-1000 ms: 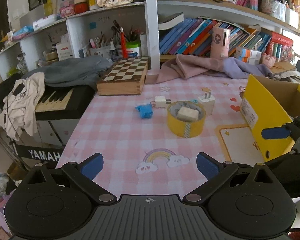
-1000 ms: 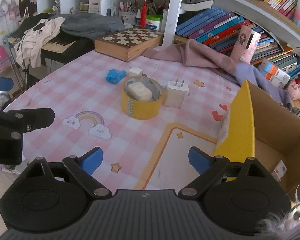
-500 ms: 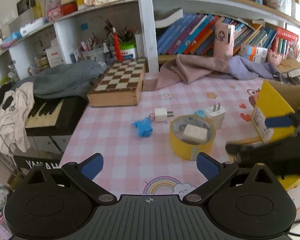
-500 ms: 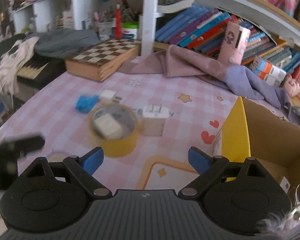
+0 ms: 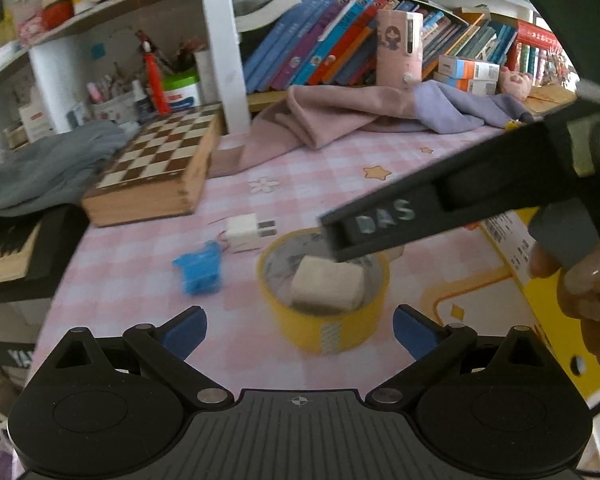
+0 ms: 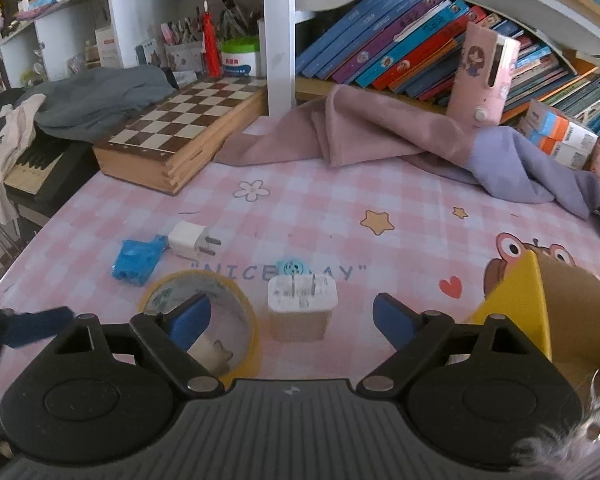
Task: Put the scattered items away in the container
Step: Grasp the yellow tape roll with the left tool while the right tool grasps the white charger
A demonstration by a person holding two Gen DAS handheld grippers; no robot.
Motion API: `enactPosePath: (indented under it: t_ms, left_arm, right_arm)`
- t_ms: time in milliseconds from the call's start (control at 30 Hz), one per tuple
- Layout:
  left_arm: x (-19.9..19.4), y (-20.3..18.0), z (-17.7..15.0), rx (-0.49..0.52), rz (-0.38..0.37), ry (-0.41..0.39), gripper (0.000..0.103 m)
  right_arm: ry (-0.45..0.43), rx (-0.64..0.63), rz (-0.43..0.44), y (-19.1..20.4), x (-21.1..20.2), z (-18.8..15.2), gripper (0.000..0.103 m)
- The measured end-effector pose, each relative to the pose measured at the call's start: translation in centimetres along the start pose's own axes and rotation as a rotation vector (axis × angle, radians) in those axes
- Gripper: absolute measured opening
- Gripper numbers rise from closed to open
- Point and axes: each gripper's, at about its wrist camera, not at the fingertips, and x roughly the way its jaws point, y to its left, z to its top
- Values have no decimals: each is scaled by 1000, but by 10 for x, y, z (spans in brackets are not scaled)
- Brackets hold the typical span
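Note:
A yellow tape roll [image 5: 328, 320] with a beige block [image 5: 326, 286] inside lies on the pink checked table. Left of it are a blue crumpled item [image 5: 199, 272] and a small white plug [image 5: 244, 233]. My left gripper [image 5: 298, 330] is open, just short of the roll. My right gripper [image 6: 291, 316] is open around a large white charger [image 6: 302, 304], its left finger over the tape roll [image 6: 236, 312]. The right gripper's body [image 5: 440, 208] crosses the left wrist view. The yellow cardboard box [image 6: 540, 312] stands at the right.
A chessboard box [image 6: 184, 136] sits at the back left and pink and purple cloths [image 6: 380, 132] lie at the back. Bookshelves stand behind. A piano keyboard [image 5: 8, 248] and grey clothes are off the table's left edge.
Both grippers have moved forward toward the items. The right gripper has come over the white charger and now crosses the left wrist view.

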Motion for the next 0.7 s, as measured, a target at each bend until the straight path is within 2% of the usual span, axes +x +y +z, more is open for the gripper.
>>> enactPosePath:
  t_ms: [167,333,433,633,700]
  left_arm:
    - [24,-5,6,21,-1,3,101]
    - [36,-10,12,24,-12,7,101]
    - [41,-11,15,27,-23,4,101]
    - [52,-13,17,21,-41,16,101]
    - [53,-13,16,28,-40,17,100]
  right_arm:
    - [34,22,-3,-6,20,8,83]
    - [58,52,-2,-14,29,9,73]
    - [82,55,0,-17,36,10,62]
    - [112,42,12,-18,46,10,56]
    - [118,33,26,-17,47,10,47]
